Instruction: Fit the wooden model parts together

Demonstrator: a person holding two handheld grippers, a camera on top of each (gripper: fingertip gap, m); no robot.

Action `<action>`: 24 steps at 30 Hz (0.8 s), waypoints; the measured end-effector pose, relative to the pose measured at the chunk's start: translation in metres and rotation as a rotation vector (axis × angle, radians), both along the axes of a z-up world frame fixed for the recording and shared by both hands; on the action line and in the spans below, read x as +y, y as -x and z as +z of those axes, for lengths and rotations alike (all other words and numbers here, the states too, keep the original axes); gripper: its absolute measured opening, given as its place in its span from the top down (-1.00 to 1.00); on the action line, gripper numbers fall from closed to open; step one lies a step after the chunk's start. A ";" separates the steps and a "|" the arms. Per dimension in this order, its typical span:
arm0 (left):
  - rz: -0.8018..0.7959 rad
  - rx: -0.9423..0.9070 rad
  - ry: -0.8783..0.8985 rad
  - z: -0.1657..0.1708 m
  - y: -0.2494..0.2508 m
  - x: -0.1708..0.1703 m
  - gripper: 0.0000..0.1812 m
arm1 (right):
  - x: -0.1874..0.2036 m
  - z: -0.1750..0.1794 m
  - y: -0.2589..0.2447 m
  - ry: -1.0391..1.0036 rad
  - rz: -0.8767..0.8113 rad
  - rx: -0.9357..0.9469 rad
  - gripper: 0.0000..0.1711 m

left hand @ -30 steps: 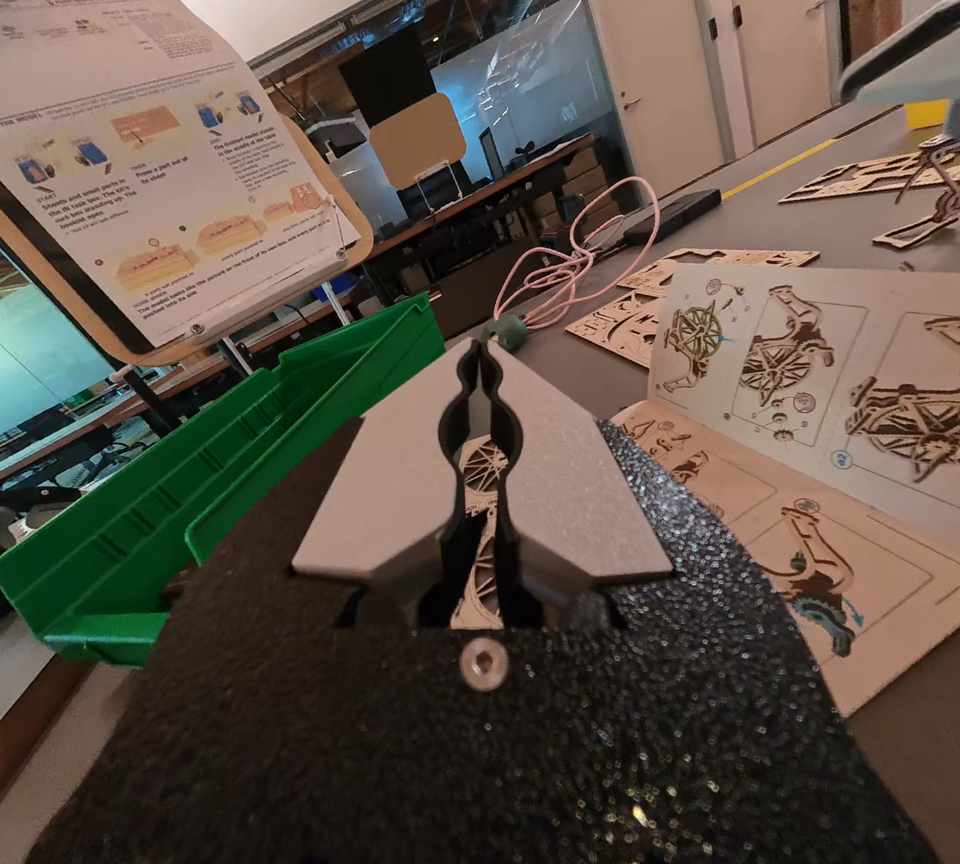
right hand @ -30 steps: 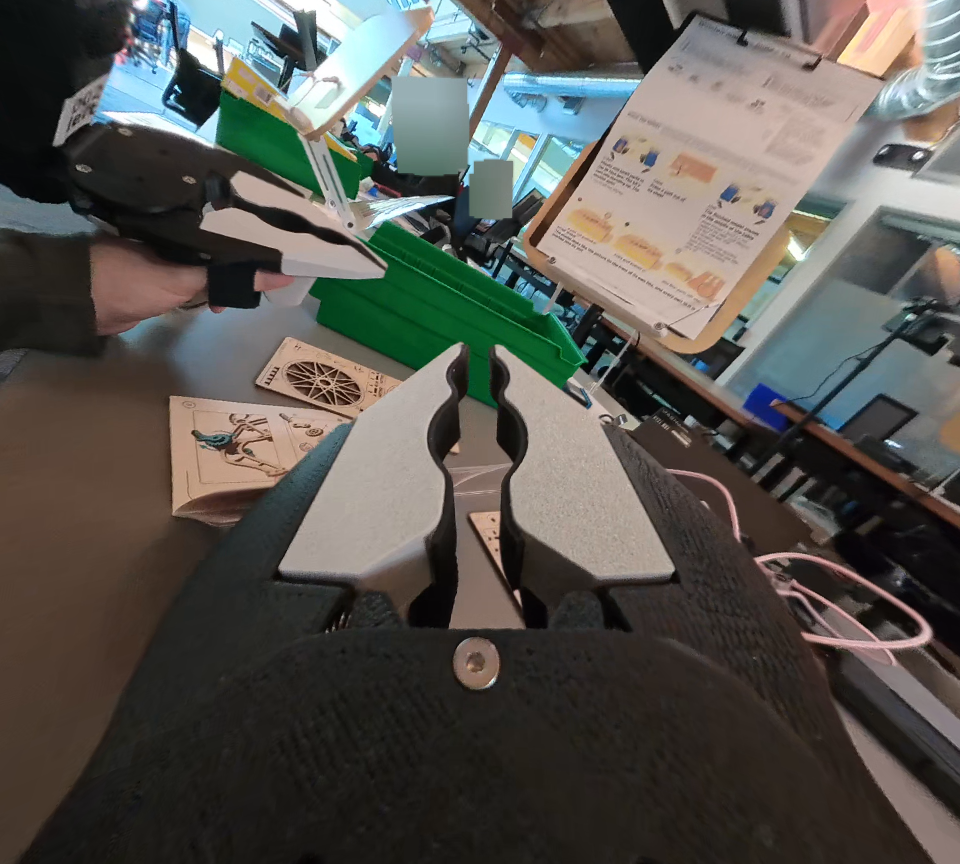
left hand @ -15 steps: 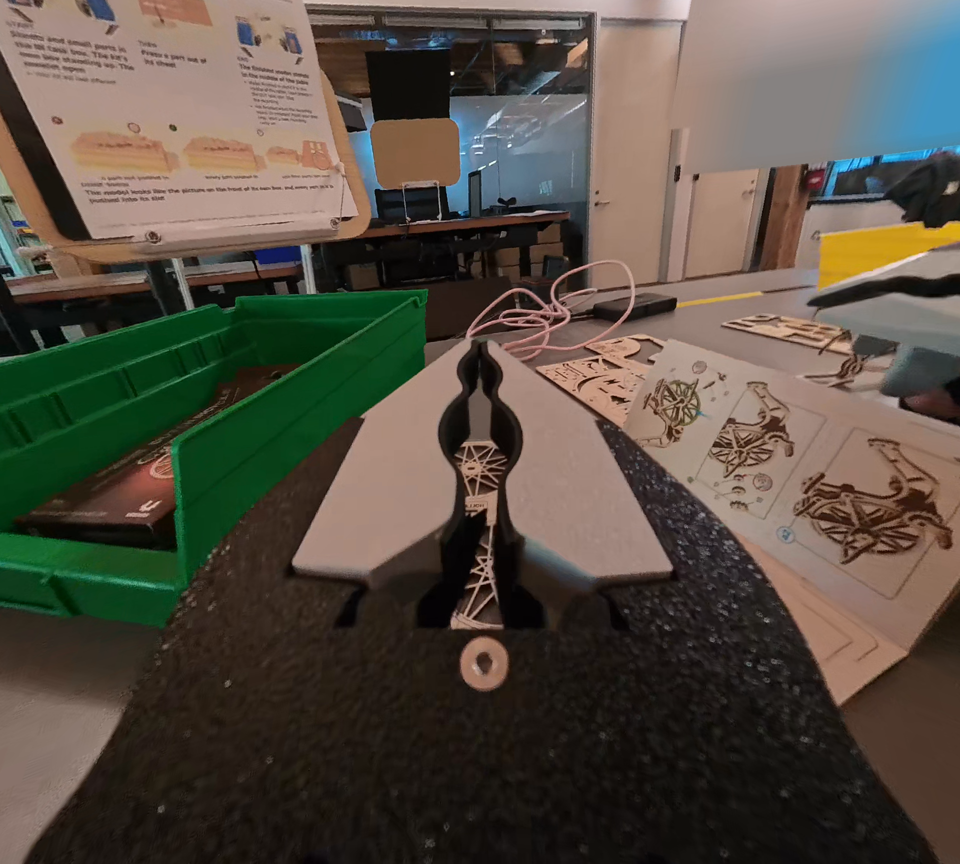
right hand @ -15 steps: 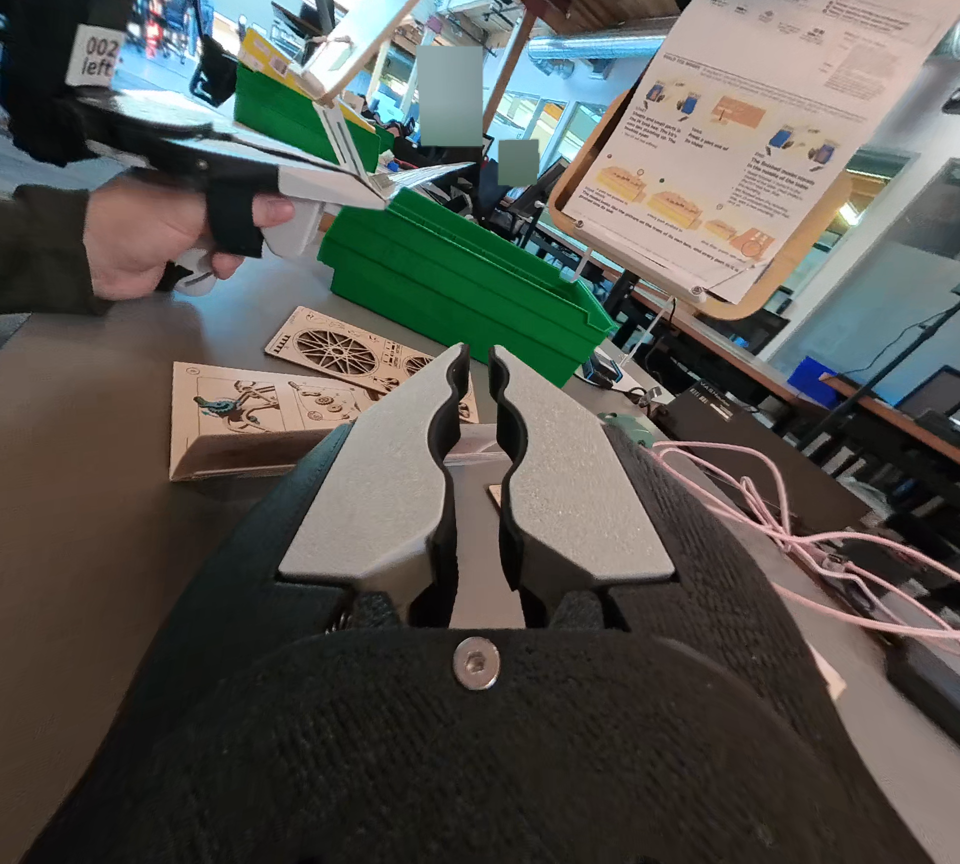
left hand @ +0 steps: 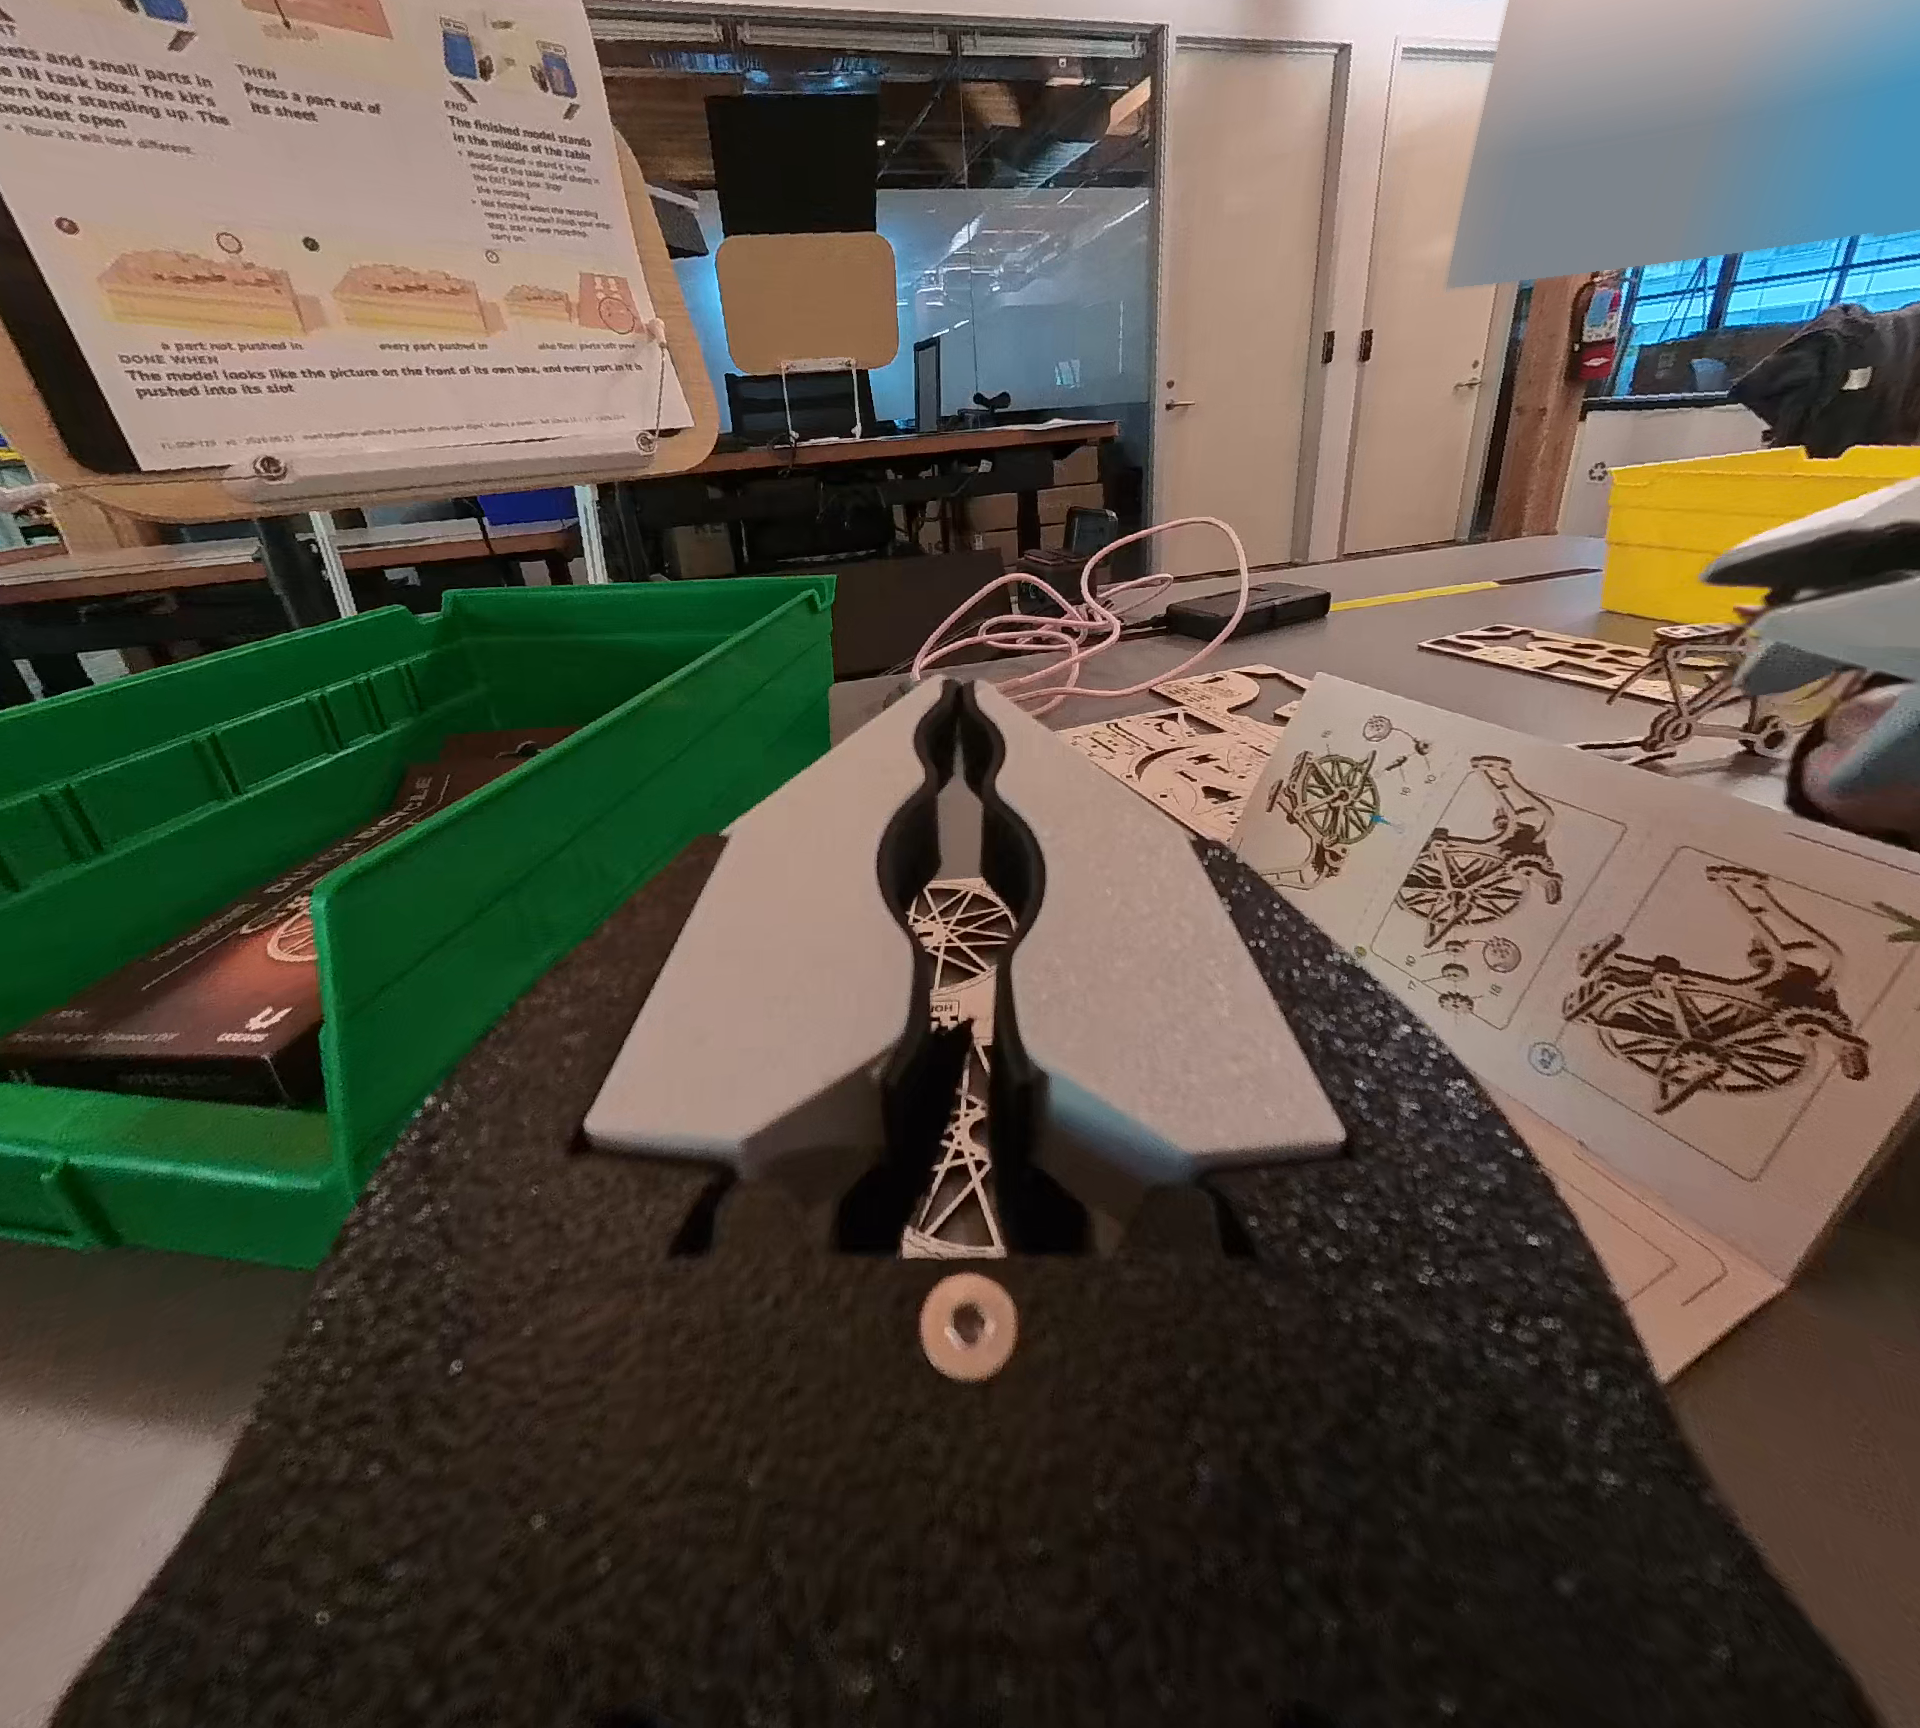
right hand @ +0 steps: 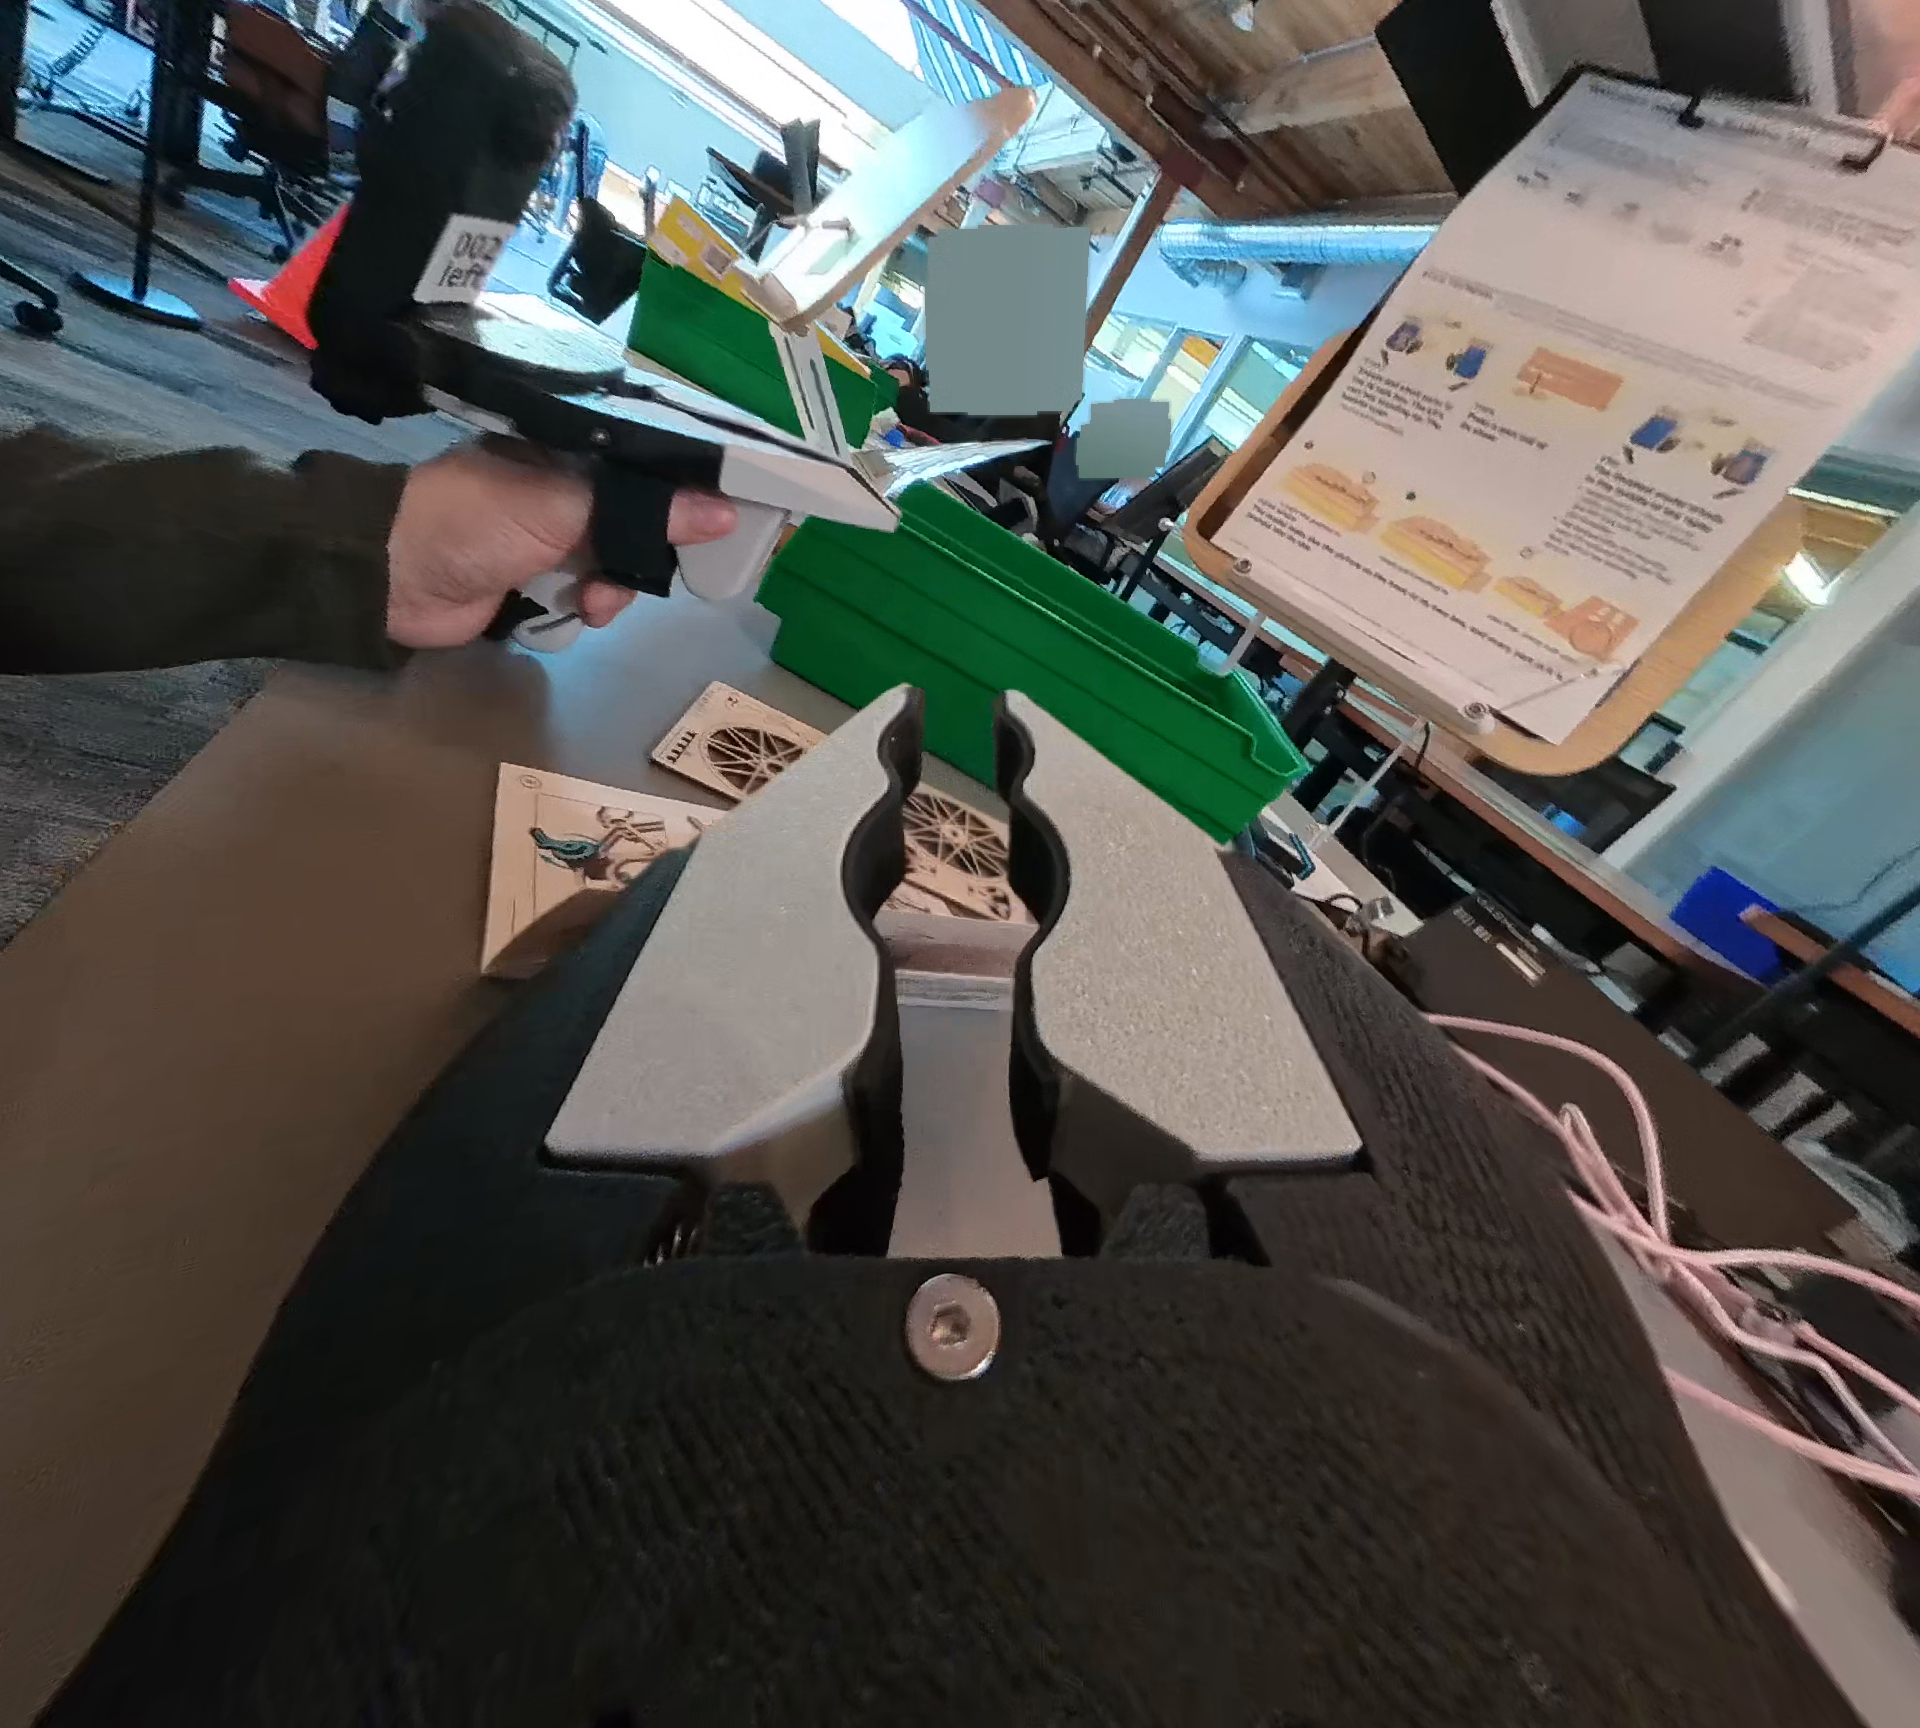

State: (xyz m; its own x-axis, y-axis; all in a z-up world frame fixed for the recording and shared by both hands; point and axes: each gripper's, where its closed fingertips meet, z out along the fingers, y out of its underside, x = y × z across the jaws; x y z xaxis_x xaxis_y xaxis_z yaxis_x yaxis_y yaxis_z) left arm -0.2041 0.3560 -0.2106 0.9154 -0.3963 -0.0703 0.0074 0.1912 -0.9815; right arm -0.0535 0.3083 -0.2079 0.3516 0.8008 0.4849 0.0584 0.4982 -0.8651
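Grey table (left hand: 1455, 639); left gripper (left hand: 961, 702) closed, hiding wooden sheet (left hand: 961, 940) below

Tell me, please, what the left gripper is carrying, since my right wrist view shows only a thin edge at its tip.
Observer: The left gripper is shut on a spoked wooden wheel piece.
Operator: Thank you. Is anything inside the green bin?
Observer: Yes, a dark box lies in it.
Operator: And what is near my right gripper?
Observer: A partly built wooden bicycle frame stands right at its tips; I cannot tell whether it is gripped.
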 end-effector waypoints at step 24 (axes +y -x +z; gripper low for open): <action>0.071 0.073 0.001 -0.002 0.003 0.004 1.00 | 0.048 0.090 -0.269 -0.045 -0.752 0.301 0.74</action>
State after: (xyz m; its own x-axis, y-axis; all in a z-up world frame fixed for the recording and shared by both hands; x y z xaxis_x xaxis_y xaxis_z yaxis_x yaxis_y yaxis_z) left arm -0.2071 0.3601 -0.2127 0.9336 -0.3310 -0.1374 -0.0775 0.1878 -0.9791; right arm 0.2159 0.3563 -0.1178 0.9085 0.2800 0.3102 0.1597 0.4533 -0.8769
